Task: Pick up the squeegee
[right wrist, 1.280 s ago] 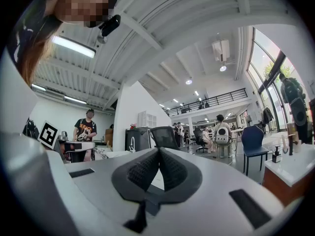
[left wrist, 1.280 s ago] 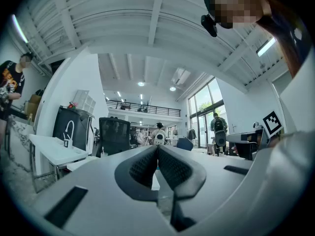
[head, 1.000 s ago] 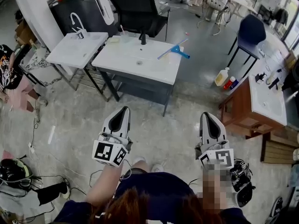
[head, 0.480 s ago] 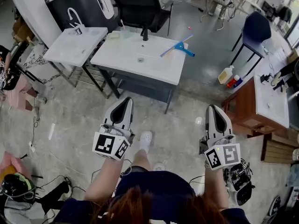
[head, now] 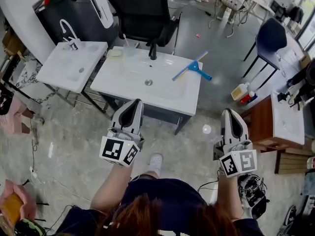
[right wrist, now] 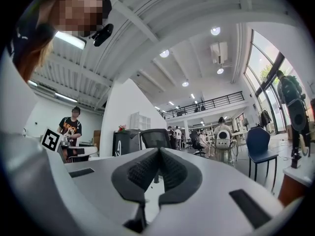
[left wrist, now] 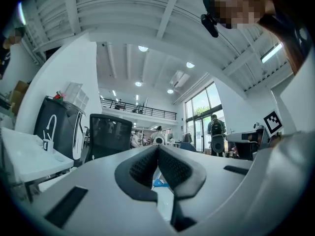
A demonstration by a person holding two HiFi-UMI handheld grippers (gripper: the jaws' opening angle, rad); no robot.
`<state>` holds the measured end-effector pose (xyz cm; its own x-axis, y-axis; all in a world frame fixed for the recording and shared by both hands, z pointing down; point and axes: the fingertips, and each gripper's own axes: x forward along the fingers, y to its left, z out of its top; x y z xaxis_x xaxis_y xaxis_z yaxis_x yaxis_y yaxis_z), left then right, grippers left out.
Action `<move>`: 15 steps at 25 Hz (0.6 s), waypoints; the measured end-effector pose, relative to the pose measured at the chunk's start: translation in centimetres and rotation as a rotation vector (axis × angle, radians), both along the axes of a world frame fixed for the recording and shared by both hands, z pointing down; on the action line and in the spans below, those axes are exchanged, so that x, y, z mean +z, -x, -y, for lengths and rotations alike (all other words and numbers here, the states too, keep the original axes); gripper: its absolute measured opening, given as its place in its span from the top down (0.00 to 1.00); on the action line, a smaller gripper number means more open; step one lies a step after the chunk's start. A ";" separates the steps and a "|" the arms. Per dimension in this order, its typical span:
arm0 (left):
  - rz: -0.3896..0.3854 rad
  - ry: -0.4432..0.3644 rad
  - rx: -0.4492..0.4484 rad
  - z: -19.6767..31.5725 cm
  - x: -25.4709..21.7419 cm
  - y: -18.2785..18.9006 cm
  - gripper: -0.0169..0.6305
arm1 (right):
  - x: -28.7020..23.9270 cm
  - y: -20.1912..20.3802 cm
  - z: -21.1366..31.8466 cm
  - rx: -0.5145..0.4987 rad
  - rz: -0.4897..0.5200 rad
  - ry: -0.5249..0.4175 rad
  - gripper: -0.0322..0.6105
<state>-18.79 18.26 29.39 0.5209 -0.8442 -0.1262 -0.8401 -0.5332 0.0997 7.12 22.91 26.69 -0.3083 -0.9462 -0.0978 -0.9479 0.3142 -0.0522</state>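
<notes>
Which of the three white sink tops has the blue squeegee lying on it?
The middle sink top, the one with the black faucet. The squeegee lies near its far right corner. The left sink top and the right sink top hold none.

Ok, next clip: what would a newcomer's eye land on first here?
The blue squeegee lying at the right rear of the white sink counter, with a black office chair behind it. In the foreground, the left gripper and right gripper point toward the counter, both shut and empty.
</notes>
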 end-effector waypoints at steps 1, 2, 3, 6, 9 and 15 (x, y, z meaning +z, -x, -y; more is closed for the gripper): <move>0.002 -0.002 0.013 1.6 -0.1 0.2 0.94 | -0.2 0.4 1.3 0.007 0.003 -0.003 0.93; 0.005 -0.003 0.025 3.1 -0.2 0.3 0.94 | -0.3 0.8 2.4 0.013 0.002 -0.004 0.93; 0.008 -0.003 0.036 4.5 -0.2 0.3 0.94 | -0.2 1.1 3.5 0.017 -0.001 -0.001 0.93; 0.014 0.007 0.057 8.2 0.0 -0.1 0.94 | 0.4 1.2 6.5 0.027 -0.009 0.023 0.93; 0.011 0.022 0.061 11.3 0.6 -0.5 0.94 | 0.9 0.8 9.5 0.034 -0.005 0.041 0.93; 0.007 0.036 0.027 17.4 1.6 -1.9 0.94 | 1.1 -0.7 16.9 -0.005 -0.013 0.030 0.93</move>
